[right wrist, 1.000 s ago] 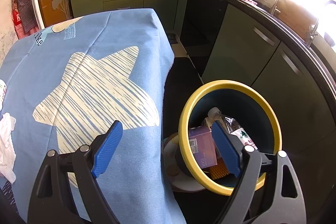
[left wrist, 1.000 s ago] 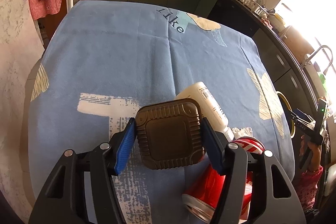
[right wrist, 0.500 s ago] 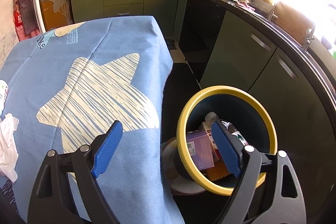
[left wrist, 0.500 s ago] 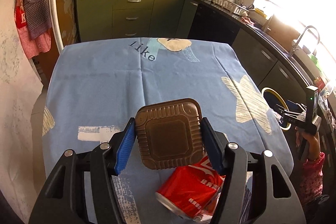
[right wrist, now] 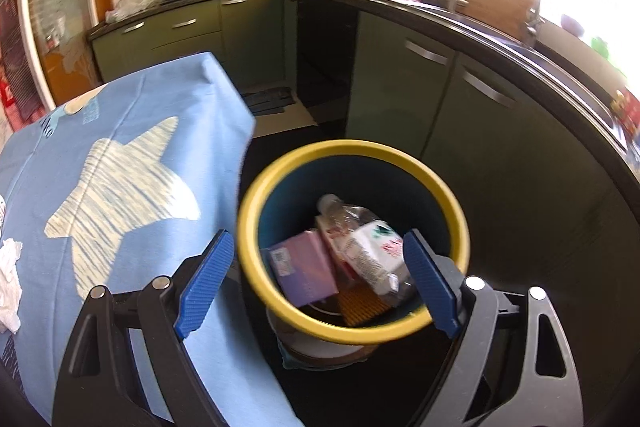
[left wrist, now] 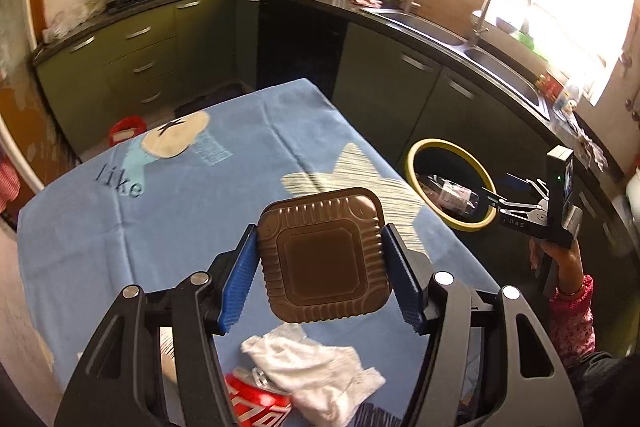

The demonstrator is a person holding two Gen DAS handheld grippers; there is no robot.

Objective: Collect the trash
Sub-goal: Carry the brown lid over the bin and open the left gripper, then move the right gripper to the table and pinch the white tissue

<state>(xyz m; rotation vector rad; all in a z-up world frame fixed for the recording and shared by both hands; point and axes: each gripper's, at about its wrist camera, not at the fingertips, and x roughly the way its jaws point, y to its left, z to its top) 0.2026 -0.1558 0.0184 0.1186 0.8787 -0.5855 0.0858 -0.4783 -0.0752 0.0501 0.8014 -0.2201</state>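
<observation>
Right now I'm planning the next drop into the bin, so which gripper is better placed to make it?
Left. The left gripper already grips the brown tray, though above the table. The right gripper hangs open and empty at the bin.

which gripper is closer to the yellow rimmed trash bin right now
Right. The right gripper hangs open just above the trash bin, fingers straddling its mouth. The left gripper is over the blue table, shut on the brown tray, with the bin off to its right.
</observation>
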